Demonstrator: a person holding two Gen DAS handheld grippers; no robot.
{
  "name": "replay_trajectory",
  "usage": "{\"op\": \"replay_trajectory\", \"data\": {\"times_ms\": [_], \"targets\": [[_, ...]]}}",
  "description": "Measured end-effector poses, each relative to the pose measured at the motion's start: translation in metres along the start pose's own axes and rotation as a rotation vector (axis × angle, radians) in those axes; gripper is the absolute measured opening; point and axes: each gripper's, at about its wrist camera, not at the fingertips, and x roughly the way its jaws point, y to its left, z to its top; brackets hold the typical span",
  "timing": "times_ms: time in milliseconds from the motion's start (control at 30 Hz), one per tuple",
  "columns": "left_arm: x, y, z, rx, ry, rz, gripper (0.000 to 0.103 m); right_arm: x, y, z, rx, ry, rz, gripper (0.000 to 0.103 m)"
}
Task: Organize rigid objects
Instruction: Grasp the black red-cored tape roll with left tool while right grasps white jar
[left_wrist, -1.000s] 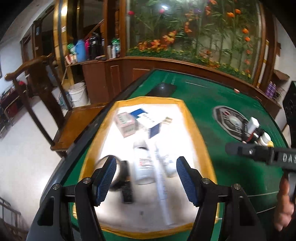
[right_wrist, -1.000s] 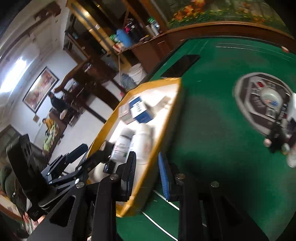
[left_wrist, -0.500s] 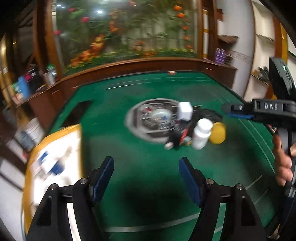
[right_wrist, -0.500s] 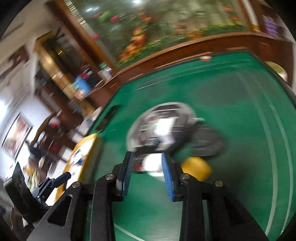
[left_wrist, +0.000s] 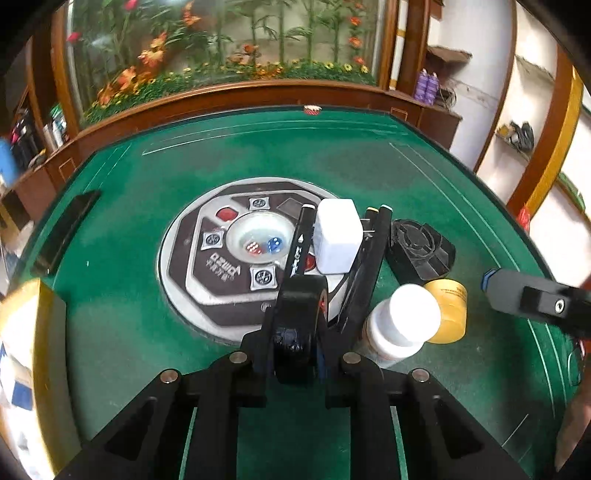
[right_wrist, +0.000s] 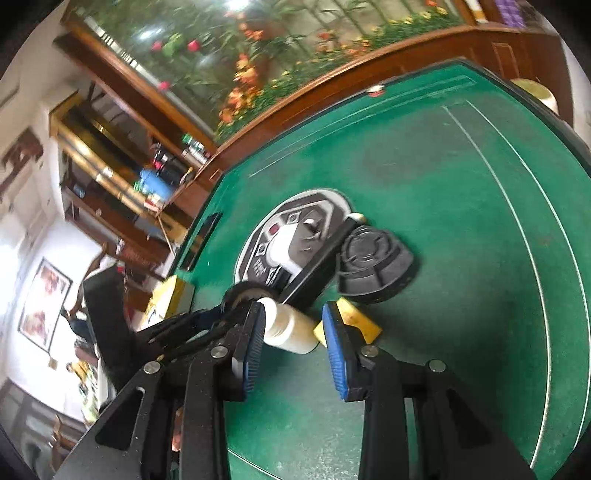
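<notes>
Left gripper (left_wrist: 295, 332): jaws have just closed and are clamped on a black tape roll (left_wrist: 301, 314), which stands on edge between the pads at the near rim of the table's centre panel.
Right gripper (right_wrist: 293, 332): jaws part-way apart, set around the white bottle (right_wrist: 290, 326); whether the pads press on it cannot be told.
White bottle: white-capped, closed; contents not visible. Touching or just beside the yellow container (left_wrist: 447, 312).
Yellow container: cylindrical, lying on the green table (left_wrist: 369, 158); contents not visible.
Dice bowl (left_wrist: 258, 236): clear dome in the centre panel, holding one red-spotted die and one blue die.
White block (left_wrist: 338, 234): resting on a black folding frame (left_wrist: 365, 266).
Black round case (left_wrist: 419, 247): on the felt, behind the yellow container.
Yellow-rimmed tray (left_wrist: 40, 354): far left edge, holding blurred white and blue items.
</notes>
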Motion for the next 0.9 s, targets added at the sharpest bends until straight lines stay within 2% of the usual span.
{"op": "replay_trajectory", "data": {"times_ms": [167, 233, 333, 400, 500, 567, 600, 667, 900], "targets": [[-0.031, 0.013, -0.038, -0.087, 0.007, -0.054, 0.016, 0.004, 0.023, -0.008, -0.136, -0.03, -0.044, 0.036], [-0.042, 0.019, -0.059, -0.127, 0.021, -0.107, 0.014, 0.008, 0.035, -0.013, -0.215, -0.047, -0.086, 0.046], [-0.054, 0.024, -0.085, -0.152, 0.025, -0.126, 0.015, 0.018, 0.054, -0.023, -0.345, -0.069, -0.157, 0.047], [-0.063, 0.027, -0.096, -0.161, 0.013, -0.134, 0.015, 0.03, 0.059, -0.025, -0.385, -0.068, -0.197, 0.047], [-0.068, 0.027, -0.101, -0.155, 0.001, -0.122, 0.015, 0.046, 0.059, -0.025, -0.405, -0.042, -0.203, 0.046], [-0.069, 0.026, -0.102, -0.151, -0.003, -0.122, 0.015, 0.053, 0.056, -0.027, -0.422, -0.042, -0.209, 0.032], [-0.069, 0.027, -0.102, -0.153, -0.003, -0.126, 0.015, 0.054, 0.058, -0.029, -0.441, -0.051, -0.223, 0.029], [-0.069, 0.028, -0.102, -0.159, -0.008, -0.137, 0.014, 0.05, 0.058, -0.03, -0.443, -0.062, -0.235, 0.029], [-0.08, 0.031, -0.096, -0.162, -0.04, -0.129, 0.015, 0.032, 0.052, -0.027, -0.364, -0.073, -0.127, 0.029]]}}
